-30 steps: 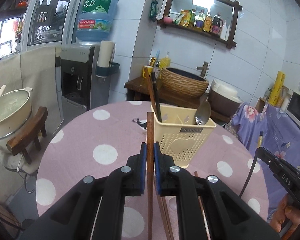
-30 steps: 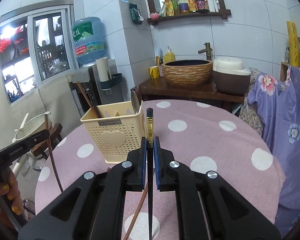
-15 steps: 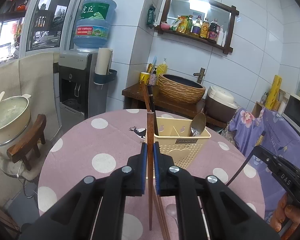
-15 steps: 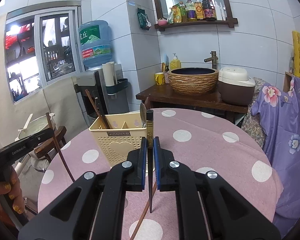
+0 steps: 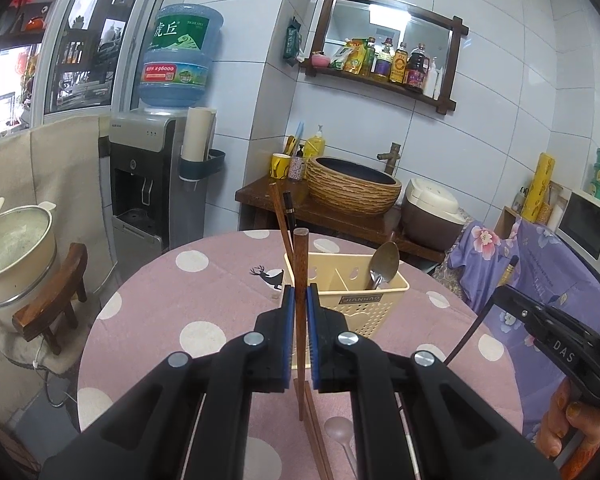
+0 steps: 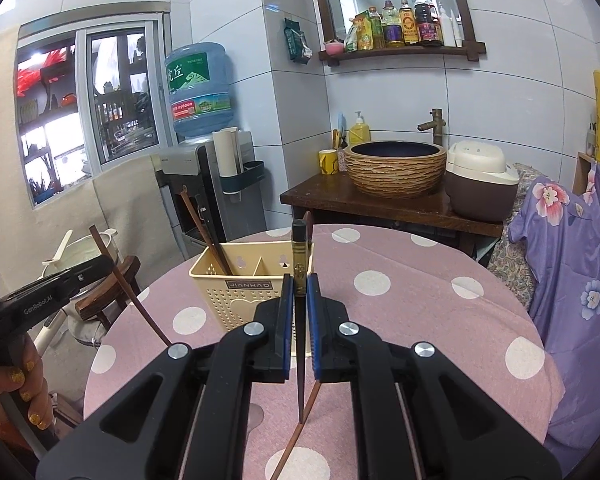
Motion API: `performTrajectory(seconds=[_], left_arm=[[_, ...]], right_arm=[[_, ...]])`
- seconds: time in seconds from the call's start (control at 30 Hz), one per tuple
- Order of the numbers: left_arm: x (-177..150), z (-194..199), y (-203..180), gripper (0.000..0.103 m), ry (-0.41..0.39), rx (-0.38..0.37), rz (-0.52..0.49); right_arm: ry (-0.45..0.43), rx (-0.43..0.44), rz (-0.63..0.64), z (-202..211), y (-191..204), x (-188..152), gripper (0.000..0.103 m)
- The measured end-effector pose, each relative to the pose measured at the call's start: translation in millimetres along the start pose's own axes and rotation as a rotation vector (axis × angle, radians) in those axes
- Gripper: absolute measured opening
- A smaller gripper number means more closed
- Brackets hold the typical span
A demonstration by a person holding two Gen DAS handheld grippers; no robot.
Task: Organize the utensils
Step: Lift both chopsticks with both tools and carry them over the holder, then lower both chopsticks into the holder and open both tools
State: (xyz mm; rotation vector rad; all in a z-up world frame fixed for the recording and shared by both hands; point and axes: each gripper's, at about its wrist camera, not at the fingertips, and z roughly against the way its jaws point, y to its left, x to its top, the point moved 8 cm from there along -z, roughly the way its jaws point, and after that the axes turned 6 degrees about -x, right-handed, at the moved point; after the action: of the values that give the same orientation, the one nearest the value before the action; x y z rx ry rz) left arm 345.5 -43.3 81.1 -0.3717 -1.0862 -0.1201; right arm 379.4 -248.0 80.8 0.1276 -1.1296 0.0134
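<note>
A cream plastic utensil holder (image 5: 360, 300) (image 6: 236, 292) stands on the round pink polka-dot table (image 5: 180, 280). It holds two chopsticks (image 5: 282, 220) at its left end and a metal spoon (image 5: 384, 262) at its right. My left gripper (image 5: 300, 308) is shut on a brown wooden chopstick (image 5: 300, 264), held upright above the table in front of the holder. My right gripper (image 6: 299, 304) is shut on a dark chopstick with a gold band (image 6: 299, 256), also upright, beside the holder's right end. More chopsticks (image 5: 318, 440) and a clear spoon (image 5: 340, 430) lie on the table below.
A water dispenser (image 5: 156, 176) and a stool with a rice pot (image 5: 16, 252) stand to the left. A wooden counter with a woven basin (image 5: 352, 188) and a rice cooker (image 5: 432, 216) is behind the table. A purple floral cloth (image 6: 572, 264) hangs at the right.
Both grippers have risen and drawn back from the holder, each keeping its chopstick; the holder now looks smaller and lower in both views.
</note>
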Motion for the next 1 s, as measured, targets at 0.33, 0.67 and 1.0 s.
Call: performTrajectory(seconds=[0.33, 0.67, 1.0], left_arm=[[26.9, 5.4, -18.3, 0.007, 0.017, -0.081, -0.024], [123.8, 17.6, -45.3, 0.007, -0.082, -0.115, -0.065], [155.1, -22.3, -40.5, 0.007, -0.117, -0.020, -0.094]], right_arm=[[0.004, 0.059, 0.031, 6.2, 15.9, 32.7, 0.008], [-0.132, 0.064, 0.045, 23.2, 40.5, 138.6, 0.008], [-0.172, -0.024, 0.067, -22.5, 50.7, 160.3, 0.008]])
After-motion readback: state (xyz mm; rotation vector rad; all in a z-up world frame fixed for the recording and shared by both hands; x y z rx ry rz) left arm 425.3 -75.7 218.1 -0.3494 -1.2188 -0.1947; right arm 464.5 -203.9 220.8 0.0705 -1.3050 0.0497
